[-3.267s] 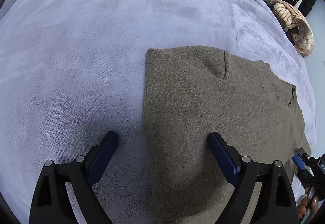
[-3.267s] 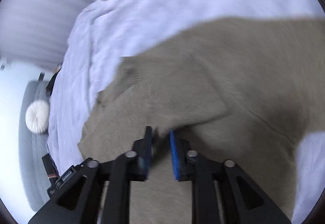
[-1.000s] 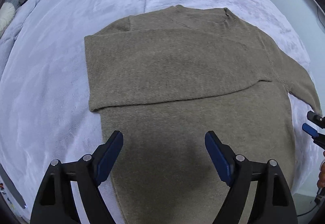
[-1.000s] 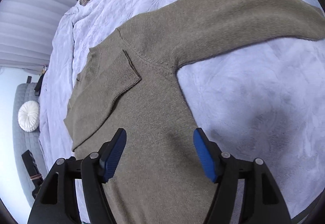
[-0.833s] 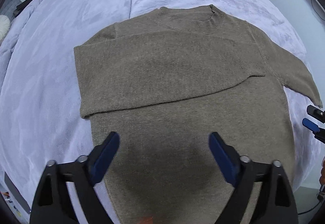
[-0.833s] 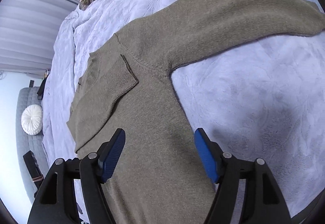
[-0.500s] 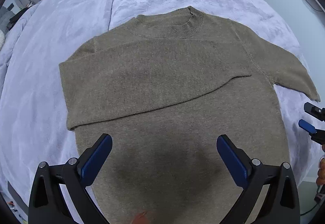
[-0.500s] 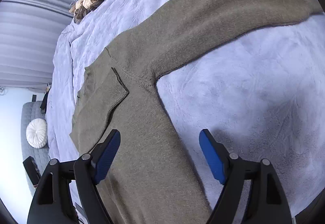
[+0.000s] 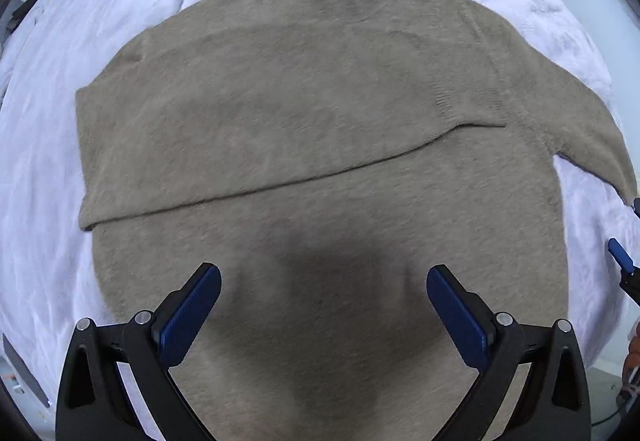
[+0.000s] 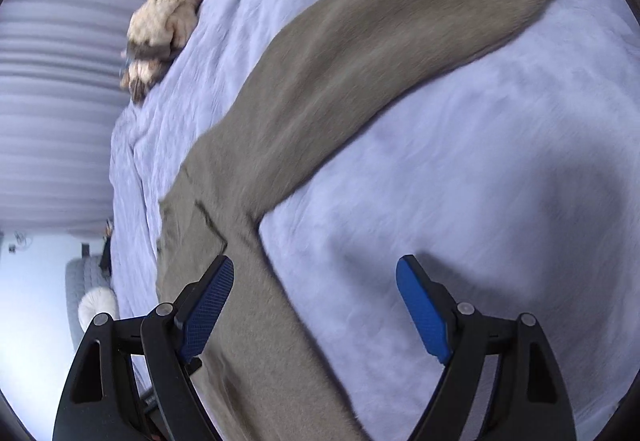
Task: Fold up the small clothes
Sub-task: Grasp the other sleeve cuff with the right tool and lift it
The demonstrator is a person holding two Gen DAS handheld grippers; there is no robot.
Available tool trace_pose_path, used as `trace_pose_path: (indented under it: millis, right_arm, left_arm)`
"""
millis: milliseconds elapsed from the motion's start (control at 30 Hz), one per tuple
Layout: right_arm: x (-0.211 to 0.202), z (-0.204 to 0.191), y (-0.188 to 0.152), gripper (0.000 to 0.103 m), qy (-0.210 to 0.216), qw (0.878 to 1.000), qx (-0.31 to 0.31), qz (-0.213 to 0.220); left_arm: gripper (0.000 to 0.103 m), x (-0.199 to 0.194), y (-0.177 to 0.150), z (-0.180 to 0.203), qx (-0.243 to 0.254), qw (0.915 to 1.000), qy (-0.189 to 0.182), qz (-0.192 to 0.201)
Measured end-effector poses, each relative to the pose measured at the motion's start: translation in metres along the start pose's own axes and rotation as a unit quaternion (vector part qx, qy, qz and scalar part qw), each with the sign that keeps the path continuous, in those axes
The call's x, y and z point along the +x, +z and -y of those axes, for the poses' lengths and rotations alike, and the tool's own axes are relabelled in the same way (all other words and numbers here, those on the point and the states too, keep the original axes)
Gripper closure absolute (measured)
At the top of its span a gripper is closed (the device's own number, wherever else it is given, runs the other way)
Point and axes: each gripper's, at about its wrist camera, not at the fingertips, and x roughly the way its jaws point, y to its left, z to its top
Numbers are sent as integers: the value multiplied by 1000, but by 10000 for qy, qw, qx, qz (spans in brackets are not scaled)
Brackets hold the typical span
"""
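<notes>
An olive-brown knit sweater (image 9: 320, 113) lies flat on the lavender blanket (image 9: 44, 161), neck at the top. One sleeve is folded across its chest, with the cuff (image 9: 468, 105) at the right. The other sleeve (image 10: 400, 29) stretches out over the blanket. My left gripper (image 9: 320, 305) hangs open above the sweater's lower body and holds nothing. My right gripper (image 10: 316, 301) is open over the sweater's side edge, below the armpit, with only cloth and blanket beneath it. One of its blue pads (image 9: 620, 259) shows at the right edge of the left wrist view.
A heap of cream and brown clothes (image 10: 168, 17) lies at the far end of the bed. A grey sofa with a round white cushion (image 10: 98, 303) stands beyond the bed's edge. The bare blanket (image 10: 500, 169) spreads to the right of the stretched sleeve.
Both grippers have opened wider. The left one has come closer over the sweater's body. The right one has slid and rolled from the body toward the blanket under the stretched sleeve.
</notes>
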Motion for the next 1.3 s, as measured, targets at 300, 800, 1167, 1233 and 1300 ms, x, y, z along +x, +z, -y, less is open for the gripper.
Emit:
trace_pose_path:
  millis: [300, 800, 1167, 1233, 1300]
  right_arm:
    - [-38, 72, 51, 17, 503, 9832, 1383, 1076]
    - [-34, 104, 102, 16, 1035, 9636, 1863, 1612]
    - [-27, 94, 105, 93, 2338, 9349, 2259, 1427]
    - [-26, 67, 109, 93, 2535, 9404, 1867, 1283]
    - [-24, 35, 113, 93, 2670, 9470, 1401, 1107]
  left_arm:
    - [0, 2, 24, 75, 552, 9978, -260, 276]
    - [0, 13, 40, 124, 721, 9962, -359, 332]
    - [0, 10, 52, 94, 451, 9971, -462, 404]
    - [0, 8, 54, 85, 404, 9973, -428, 436]
    - [0, 5, 55, 75, 307, 9974, -446, 467]
